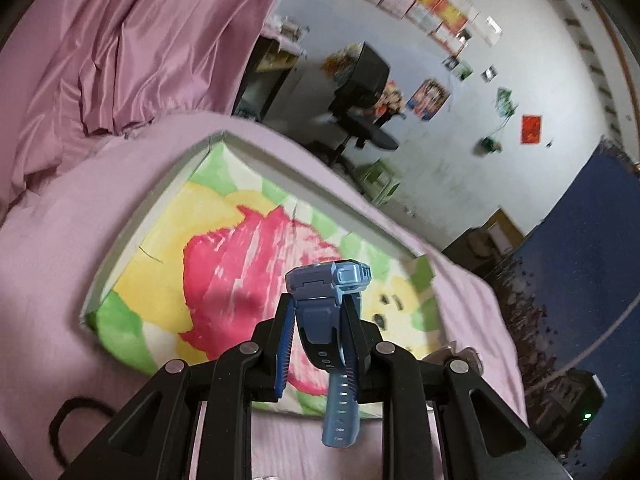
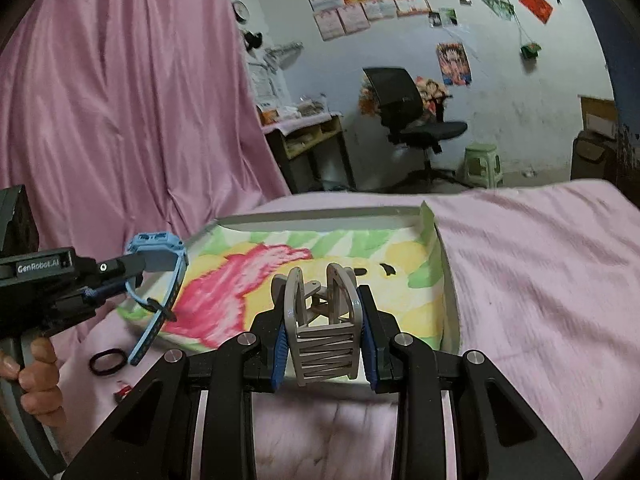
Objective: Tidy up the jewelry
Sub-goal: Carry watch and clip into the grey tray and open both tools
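Above the shallow floral-lined tray, the left tool pinches a blue plastic wristwatch and the right tool clamps a grey plastic hair claw; the watch's dangling strap could snag.

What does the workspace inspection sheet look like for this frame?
Surface: bed with pink sheet.
Job's things: blue watch in the left gripper; grey hair claw in the right gripper; shallow box lined with flowered cloth, nothing seen lying in it.
Clutter: black hair tie and a small red item on the sheet, outside the box.
Grippers: both sets of jaws shut on their items, held above the box's near edge.
Cables: black cord on the sheet, bottom left of the left wrist view.
Surroundings: pink curtain, office chair, green stool, posters on the wall.
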Available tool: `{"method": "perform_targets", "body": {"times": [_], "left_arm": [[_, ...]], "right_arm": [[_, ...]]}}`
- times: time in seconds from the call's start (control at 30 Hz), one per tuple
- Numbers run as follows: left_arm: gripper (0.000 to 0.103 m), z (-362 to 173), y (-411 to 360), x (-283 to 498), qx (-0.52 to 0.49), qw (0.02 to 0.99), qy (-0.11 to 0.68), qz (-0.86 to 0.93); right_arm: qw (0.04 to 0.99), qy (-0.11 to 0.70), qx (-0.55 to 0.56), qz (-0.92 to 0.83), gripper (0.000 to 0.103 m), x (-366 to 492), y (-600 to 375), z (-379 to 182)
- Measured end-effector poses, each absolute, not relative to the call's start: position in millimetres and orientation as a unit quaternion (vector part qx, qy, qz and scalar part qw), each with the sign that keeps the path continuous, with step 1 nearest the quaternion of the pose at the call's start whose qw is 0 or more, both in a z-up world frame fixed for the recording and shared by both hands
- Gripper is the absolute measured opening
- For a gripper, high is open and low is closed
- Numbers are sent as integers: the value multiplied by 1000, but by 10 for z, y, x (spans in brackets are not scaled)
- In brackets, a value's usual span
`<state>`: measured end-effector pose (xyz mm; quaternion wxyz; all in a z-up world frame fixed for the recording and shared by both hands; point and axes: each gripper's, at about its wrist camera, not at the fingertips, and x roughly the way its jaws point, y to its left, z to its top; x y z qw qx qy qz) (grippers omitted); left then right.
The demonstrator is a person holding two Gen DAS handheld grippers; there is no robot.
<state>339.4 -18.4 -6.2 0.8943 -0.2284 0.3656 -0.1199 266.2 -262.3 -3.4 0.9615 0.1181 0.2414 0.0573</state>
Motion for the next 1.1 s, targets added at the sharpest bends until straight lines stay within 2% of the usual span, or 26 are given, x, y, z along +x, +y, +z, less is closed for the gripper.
{"method": "perform_targets", "body": {"times": [0.27, 0.43, 0.47, 0.5, 0.57, 0.6, 0.67, 0.73, 0.8, 1.03, 1.1], "left_arm": [[23, -197, -292, 3478, -209, 885, 401, -110], [27, -183, -324, 3412, -180, 896, 394, -97], [34, -169, -327, 3383, -172, 900, 391, -89], [48, -163, -320, 3353, -169, 902, 388, -87], [65, -151, -269, 3283, -175, 907, 374, -83], [66, -134, -244, 3229, -175, 913, 361, -77], [66, -110, -222, 3162, -163, 919, 353, -72], [66, -79, -206, 3081, -152, 923, 347, -71], [75, -35, -191, 2980, -144, 928, 337, -68], [84, 138, -173, 2591, -100, 949, 293, -62], [94, 194, -187, 2437, -79, 956, 274, -61]], "right_arm": [[947, 291, 122, 53, 27, 2965, -2647, -225], [941, 314, 114, 52, 27, 2961, -2630, -319], [941, 315, 114, 52, 27, 2957, -2632, -324], [941, 315, 113, 52, 28, 2946, -2637, -325], [941, 316, 111, 53, 28, 2939, -2641, -321], [941, 317, 110, 53, 29, 2933, -2645, -322], [941, 316, 109, 50, 40, 2924, -2654, -316], [944, 308, 108, 48, 41, 2886, -2652, -284], [947, 299, 103, 46, 41, 2832, -2652, -253], [965, 242, 89, 43, 56, 2468, -2622, -39], [969, 226, 86, 45, 61, 2343, -2620, 21]]}}
